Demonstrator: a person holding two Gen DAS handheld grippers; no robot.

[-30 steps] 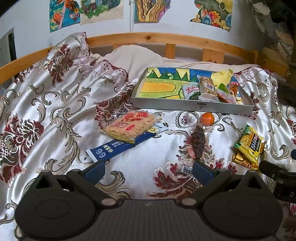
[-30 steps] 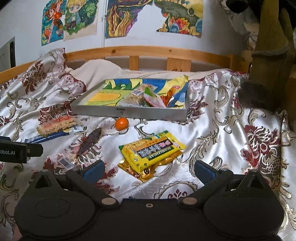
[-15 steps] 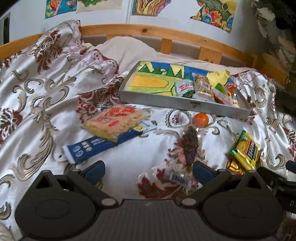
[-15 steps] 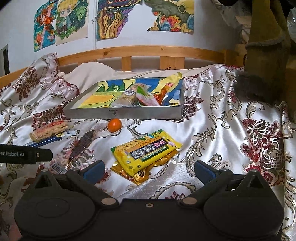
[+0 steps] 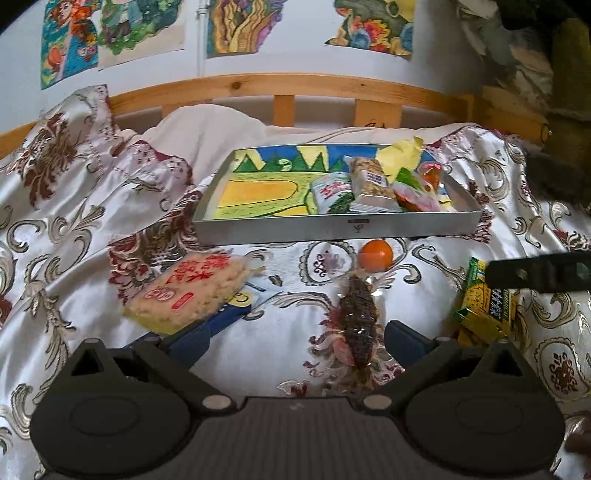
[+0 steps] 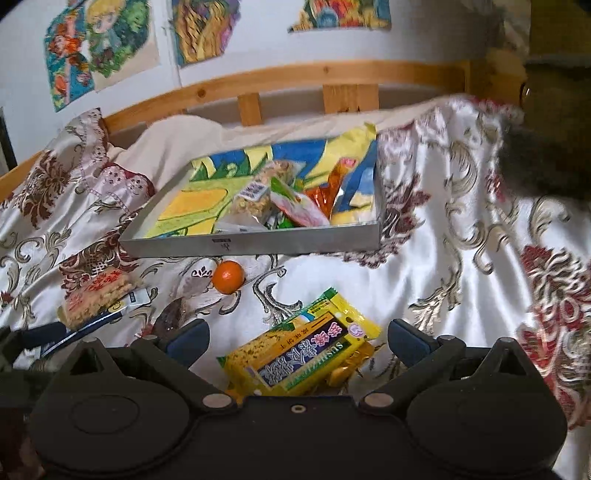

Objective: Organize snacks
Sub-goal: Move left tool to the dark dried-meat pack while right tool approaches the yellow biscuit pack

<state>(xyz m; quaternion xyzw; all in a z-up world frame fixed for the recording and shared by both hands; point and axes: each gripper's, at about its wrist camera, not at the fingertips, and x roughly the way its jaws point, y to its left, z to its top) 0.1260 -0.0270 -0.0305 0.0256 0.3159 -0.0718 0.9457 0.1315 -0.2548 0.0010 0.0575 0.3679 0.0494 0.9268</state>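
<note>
At the bottom of the left wrist view, the left gripper (image 5: 297, 338) has its fingers wide apart, holding nothing; between them, a little right of centre, lies a dark snack bar in clear wrap (image 5: 357, 319) on the satin bedspread (image 5: 74, 229). In the right wrist view, the right gripper (image 6: 297, 338) is also spread wide and empty, with the yellow snack packet (image 6: 301, 354) lying between its fingers at the lower centre. To the left in the left view, a rice cracker pack (image 5: 192, 290) rests on top of a blue packet (image 5: 221, 317). Further up, a small orange (image 5: 376, 254) lies just in front of the grey tray (image 5: 332, 227). The tray holds several snacks (image 5: 369, 184) in its right part. Behind it stand the wooden bed rail (image 5: 280, 83) and drawings on the wall (image 5: 236, 26).
</note>
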